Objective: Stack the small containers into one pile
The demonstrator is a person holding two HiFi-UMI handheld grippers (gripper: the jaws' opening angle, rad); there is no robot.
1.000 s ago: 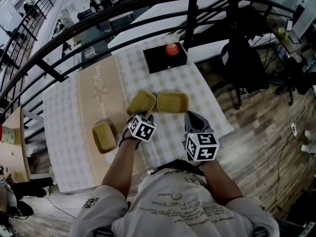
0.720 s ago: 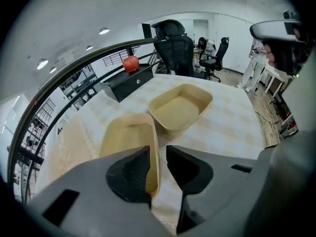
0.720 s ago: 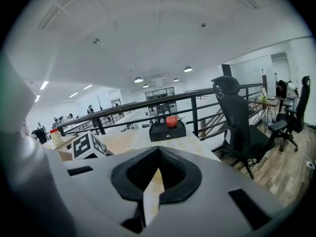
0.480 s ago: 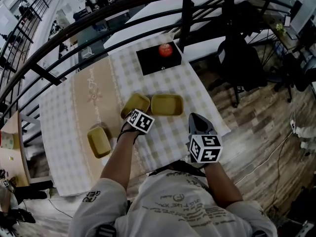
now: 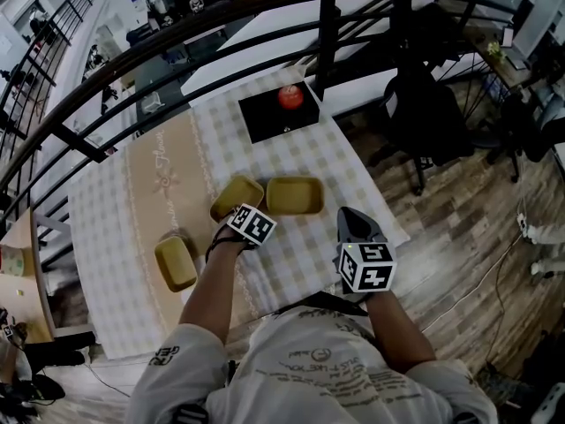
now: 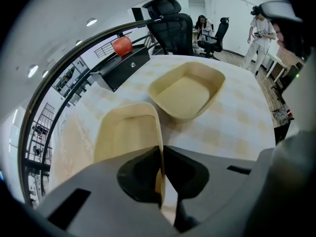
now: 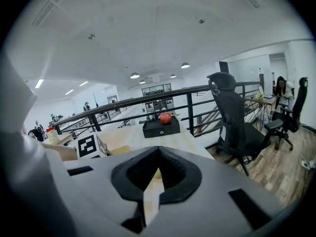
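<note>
Three shallow yellow containers lie on the checked tablecloth. My left gripper [image 5: 238, 210] [image 6: 161, 157] is shut on the right wall of the middle container [image 5: 235, 195] [image 6: 126, 137], which stands slightly tilted. A second container [image 5: 295, 195] [image 6: 187, 90] sits just to its right, nearly touching. The third container [image 5: 175, 262] lies apart at the near left. My right gripper [image 5: 350, 217] [image 7: 158, 154] hovers at the table's near right edge, jaws shut with nothing in them; a corner of a yellow container [image 7: 118, 150] shows to its left.
A black box [image 5: 274, 113] [image 6: 121, 65] with a red apple [image 5: 290, 96] [image 7: 165, 117] stands at the table's far side. A black railing [image 5: 203, 25] curves behind the table. An office chair [image 5: 428, 104] [image 7: 234, 122] stands on the wooden floor at right.
My left gripper has moved forward onto the middle container's edge. The right gripper has drawn back slightly toward the table's near edge. The head view has shifted a little.
</note>
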